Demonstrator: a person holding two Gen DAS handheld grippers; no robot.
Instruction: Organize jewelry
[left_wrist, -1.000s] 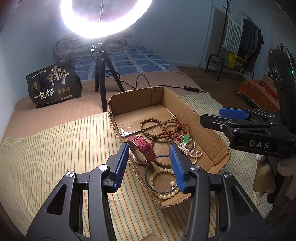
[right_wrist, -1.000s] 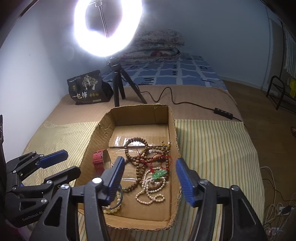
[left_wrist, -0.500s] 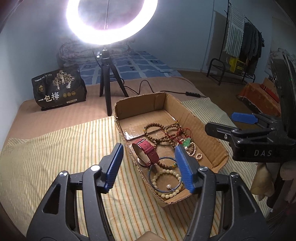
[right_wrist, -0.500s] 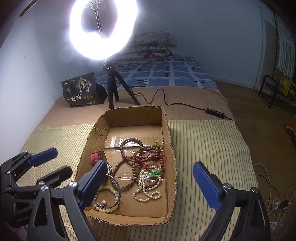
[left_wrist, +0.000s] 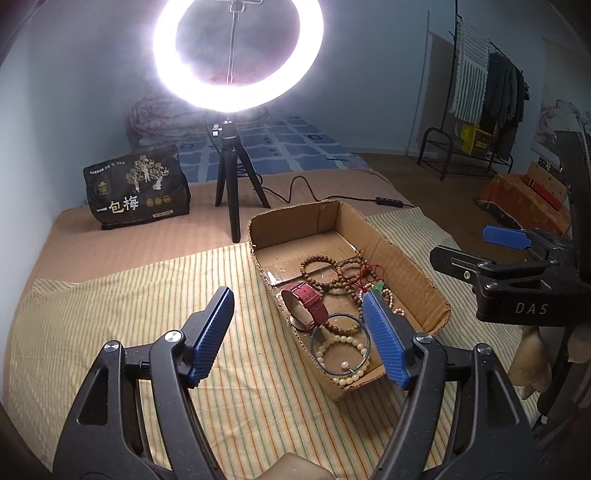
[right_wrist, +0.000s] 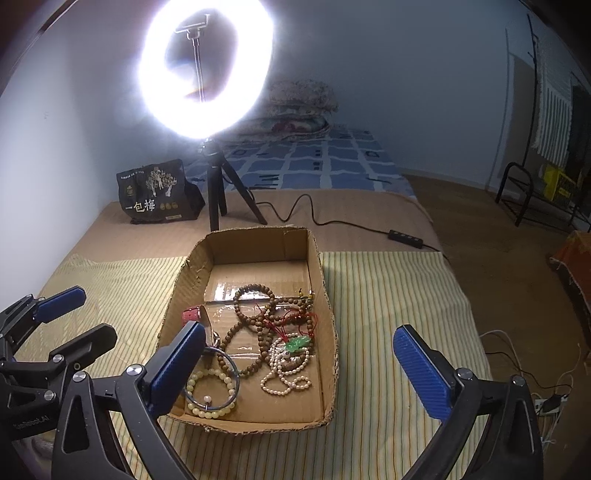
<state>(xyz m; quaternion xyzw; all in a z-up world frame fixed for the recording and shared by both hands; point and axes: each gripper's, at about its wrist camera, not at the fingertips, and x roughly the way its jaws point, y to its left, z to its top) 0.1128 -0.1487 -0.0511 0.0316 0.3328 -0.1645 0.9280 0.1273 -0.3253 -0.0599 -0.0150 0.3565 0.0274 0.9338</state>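
Note:
An open cardboard box (left_wrist: 388, 236) (right_wrist: 258, 240) sits on the striped cloth. It holds a red-strapped watch (left_wrist: 308, 302), brown bead strands (right_wrist: 255, 314), a green pendant on red cord (right_wrist: 297, 344), a white pearl strand (right_wrist: 286, 380), a blue bangle (left_wrist: 340, 345) and a pale bead bracelet (right_wrist: 210, 391). My left gripper (left_wrist: 299, 336) is open and empty, above the box's near left edge. My right gripper (right_wrist: 306, 369) is open wide and empty, above the box's near end. Each shows in the other's view, the right (left_wrist: 495, 254) and the left (right_wrist: 66, 317).
A ring light on a tripod (left_wrist: 232, 184) stands behind the box, its cable (right_wrist: 332, 221) running right. A black printed bag (left_wrist: 138, 188) stands at the back left. A clothes rack (left_wrist: 480, 110) and an orange-covered object (left_wrist: 524, 199) are off to the right.
Both grippers have opened wider and pulled back and up from the box. The jewelry in the box has not moved.

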